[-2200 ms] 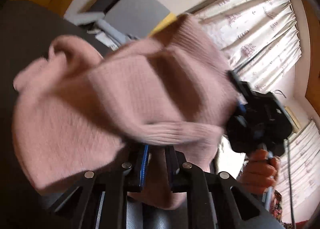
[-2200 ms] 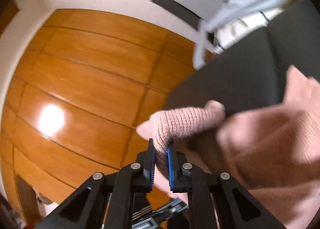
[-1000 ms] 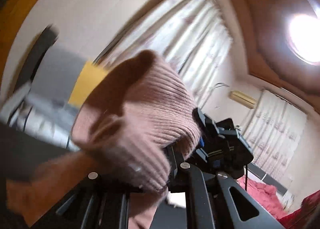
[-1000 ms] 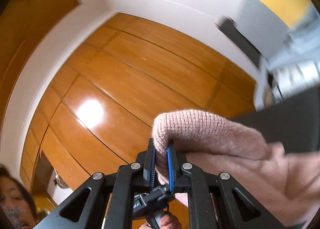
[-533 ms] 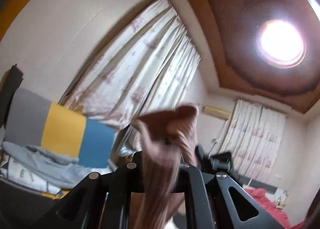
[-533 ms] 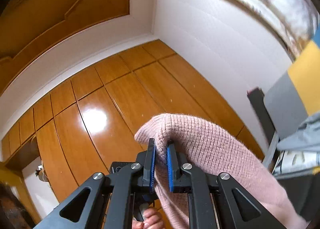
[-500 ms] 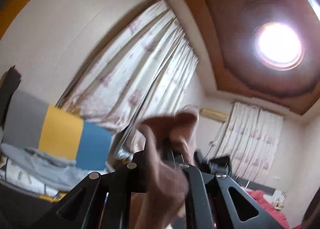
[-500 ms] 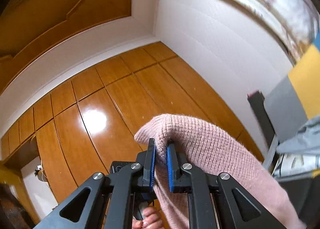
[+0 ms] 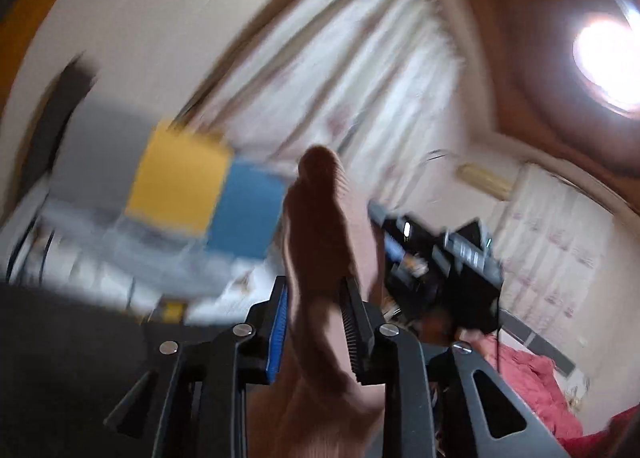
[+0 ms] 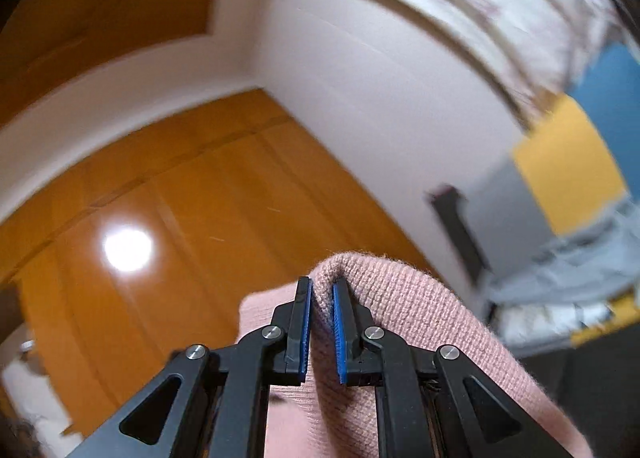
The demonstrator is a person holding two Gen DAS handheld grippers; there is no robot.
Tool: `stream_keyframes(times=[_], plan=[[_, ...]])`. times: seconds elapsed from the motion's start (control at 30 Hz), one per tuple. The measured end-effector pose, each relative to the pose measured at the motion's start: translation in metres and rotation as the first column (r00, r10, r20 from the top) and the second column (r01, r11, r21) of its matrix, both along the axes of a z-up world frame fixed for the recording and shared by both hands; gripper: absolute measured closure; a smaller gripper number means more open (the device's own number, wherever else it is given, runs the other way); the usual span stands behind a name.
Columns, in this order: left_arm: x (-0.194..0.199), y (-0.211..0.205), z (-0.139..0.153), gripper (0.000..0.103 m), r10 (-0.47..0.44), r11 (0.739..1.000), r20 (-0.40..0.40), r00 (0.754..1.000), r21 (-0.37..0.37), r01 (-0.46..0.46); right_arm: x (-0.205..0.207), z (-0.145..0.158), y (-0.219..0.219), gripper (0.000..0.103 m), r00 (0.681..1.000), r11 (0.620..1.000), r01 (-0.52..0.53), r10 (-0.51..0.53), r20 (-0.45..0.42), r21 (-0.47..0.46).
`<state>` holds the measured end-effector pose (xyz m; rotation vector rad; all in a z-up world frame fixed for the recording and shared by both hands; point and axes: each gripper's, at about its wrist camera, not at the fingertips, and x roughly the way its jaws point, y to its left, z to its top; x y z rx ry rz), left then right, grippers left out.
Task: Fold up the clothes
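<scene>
A pink knit sweater (image 10: 404, 322) is held up in the air by both grippers. My right gripper (image 10: 322, 290) is shut on a fold of its edge, and the knit drapes down to the right over the finger. My left gripper (image 9: 316, 290) is shut on another part of the sweater (image 9: 320, 242), which stands up between the blue pads as a backlit, brownish strip. The right gripper (image 9: 440, 258) shows in the left wrist view just to the right, held by a hand. Both views are tilted up and blurred by motion.
A black surface (image 9: 60, 338) lies low at the left. Behind it is a grey, yellow and blue cushion (image 9: 180, 185) with grey clothes (image 10: 580, 270). Curtains (image 9: 360, 77), a ceiling lamp (image 9: 608, 57), wooden panels (image 10: 180, 217) and a red blanket (image 9: 532, 386) surround.
Both grippers have swung while still holding the sweater; the views have tipped back down a little, so the black surface and cushion show more. The grip on the sweater is unchanged.
</scene>
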<state>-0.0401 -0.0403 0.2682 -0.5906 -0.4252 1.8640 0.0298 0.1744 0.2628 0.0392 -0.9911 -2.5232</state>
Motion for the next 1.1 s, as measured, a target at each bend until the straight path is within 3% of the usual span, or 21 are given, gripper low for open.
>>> stream_keyframes(times=[0.13, 0.23, 0.3, 0.37, 0.43, 0.5, 0.57, 0.63, 0.7, 0.73, 0.87, 0.9, 0.97, 1.03, 1.1], plan=[[-0.010, 0.011, -0.133, 0.077, 0.070, 0.986, 0.228, 0.971, -0.160, -0.034, -0.061, -0.099, 0.031, 0.091, 0.963, 0.994, 0.102, -0.089, 0.256, -0.038], [-0.001, 0.022, -0.220, 0.077, 0.088, 0.954, 0.349, 0.933, -0.299, 0.022, -0.099, -0.174, 0.045, 0.085, 0.878, 0.997, 0.078, -0.069, 0.473, 0.002], [0.010, 0.027, -0.254, 0.077, 0.081, 0.934, 0.382, 0.921, -0.353, 0.064, -0.116, -0.222, 0.051, 0.071, 0.791, 0.999, 0.037, -0.043, 0.611, 0.022], [0.020, 0.027, -0.276, 0.077, 0.085, 0.917, 0.388, 0.918, -0.392, 0.081, -0.099, -0.247, 0.062, 0.055, 0.775, 0.999, 0.036, -0.036, 0.630, 0.013], [0.028, 0.020, -0.285, 0.077, 0.108, 0.905, 0.368, 0.924, -0.420, 0.062, -0.070, -0.262, 0.074, 0.047, 0.770, 0.997, 0.060, -0.074, 0.634, 0.044], [0.037, 0.010, -0.292, 0.077, 0.146, 0.893, 0.334, 0.931, -0.450, 0.021, -0.036, -0.264, 0.089, 0.041, 0.735, 0.986, 0.099, -0.166, 0.658, 0.138], [0.047, 0.000, -0.299, 0.076, 0.184, 0.878, 0.298, 0.937, -0.478, -0.021, -0.011, -0.269, 0.099, 0.040, 0.694, 0.969, 0.118, -0.238, 0.680, 0.219], [0.059, 0.000, -0.296, 0.076, 0.212, 0.845, 0.229, 0.950, -0.532, -0.060, 0.013, -0.287, 0.106, 0.040, 0.625, 0.944, 0.111, -0.308, 0.717, 0.310], [0.074, 0.004, -0.294, 0.076, 0.211, 0.789, 0.137, 0.968, -0.609, -0.086, 0.025, -0.305, 0.107, 0.040, 0.567, 0.922, 0.086, -0.357, 0.742, 0.378], [0.084, 0.007, -0.290, 0.075, 0.214, 0.742, 0.057, 0.975, -0.659, -0.125, 0.031, -0.315, 0.107, 0.040, 0.546, 0.914, 0.062, -0.368, 0.752, 0.402], [0.104, 0.001, -0.292, 0.072, 0.247, 0.592, -0.131, 0.960, -0.764, -0.257, 0.030, -0.345, 0.099, 0.036, 0.518, 0.907, 0.025, -0.372, 0.770, 0.421], [0.103, -0.004, -0.300, 0.071, 0.261, 0.575, -0.128, 0.957, -0.776, -0.261, 0.031, -0.350, 0.097, 0.036, 0.515, 0.904, 0.021, -0.376, 0.770, 0.427], [0.099, -0.010, -0.308, 0.065, 0.296, 0.577, -0.078, 0.952, -0.780, -0.243, 0.029, -0.359, 0.091, 0.035, 0.521, 0.907, 0.008, -0.363, 0.772, 0.421], [0.097, -0.015, -0.310, 0.055, 0.327, 0.597, -0.085, 0.941, -0.753, -0.275, 0.022, -0.363, 0.080, 0.034, 0.529, 0.886, 0.002, -0.394, 0.751, 0.463], [0.092, -0.013, -0.313, 0.047, 0.349, 0.601, -0.095, 0.932, -0.740, -0.301, 0.019, -0.361, 0.072, 0.047, 0.539, 0.870, -0.012, -0.410, 0.736, 0.493]])
